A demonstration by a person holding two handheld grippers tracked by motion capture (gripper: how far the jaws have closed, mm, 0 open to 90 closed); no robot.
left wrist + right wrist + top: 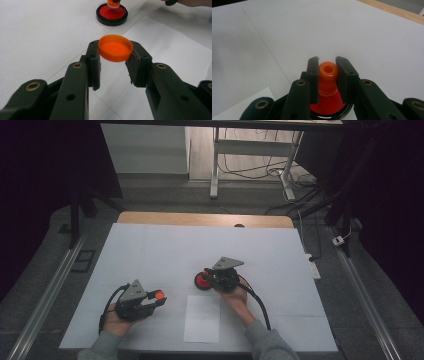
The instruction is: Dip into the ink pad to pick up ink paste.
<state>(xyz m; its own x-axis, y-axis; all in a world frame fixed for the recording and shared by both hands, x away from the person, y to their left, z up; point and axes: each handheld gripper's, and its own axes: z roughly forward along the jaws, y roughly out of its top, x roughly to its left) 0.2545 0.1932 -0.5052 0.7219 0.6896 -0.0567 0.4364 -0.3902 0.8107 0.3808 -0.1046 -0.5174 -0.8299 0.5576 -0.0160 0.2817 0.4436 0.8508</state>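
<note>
Near the counter's (150, 245) front edge, the left tongs (115, 60) pinch a light, rigid orange cap (115, 48) by its rim; farther out, the right tongs (327, 72) clamp the orange stamp's (328, 75) slick-looking neck over the red ink pad (112, 13).

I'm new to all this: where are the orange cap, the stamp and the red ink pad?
orange cap (115, 48), left gripper view, its hollow inside.
stamp (328, 71), right gripper view, its orange knob.
red ink pad (112, 12), left gripper view, its red surface.
</note>
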